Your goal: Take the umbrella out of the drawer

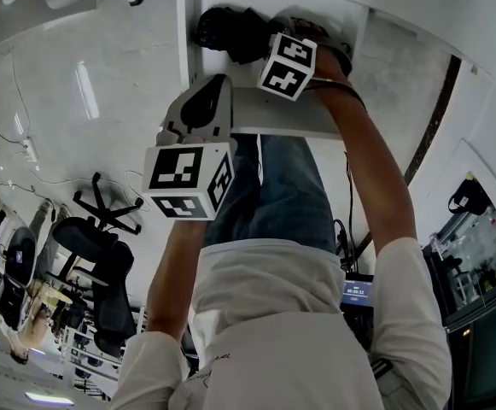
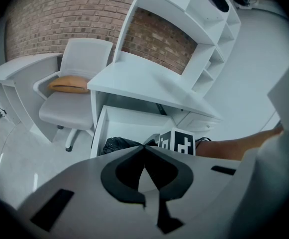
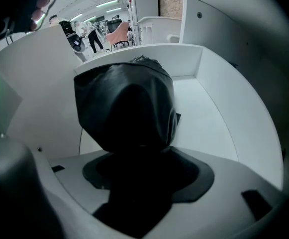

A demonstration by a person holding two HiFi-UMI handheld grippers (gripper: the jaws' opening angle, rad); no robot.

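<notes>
A black folded umbrella (image 3: pixel 127 106) lies in the open white drawer (image 3: pixel 211 113) under the desk. In the right gripper view its near end fills the space between the jaws, and my right gripper (image 3: pixel 134 156) is shut on it. The head view shows the right gripper (image 1: pixel 260 48) reaching into the drawer at the umbrella (image 1: pixel 226 31). My left gripper (image 2: pixel 144 148) is shut and holds nothing; it hangs back from the drawer (image 2: pixel 134 117). From there the umbrella (image 2: pixel 117 144) and the right gripper's marker cube (image 2: pixel 176 142) show just past its tips. In the head view the left gripper (image 1: pixel 207 109) sits nearer the body.
The drawer sits below a white desk (image 2: pixel 144 81) with shelves above, against a brick wall. A white chair with an orange cushion (image 2: pixel 69 83) stands left of the desk. Black office chairs (image 1: pixel 102 263) stand behind. The person's legs (image 1: pixel 273 190) are close to the drawer front.
</notes>
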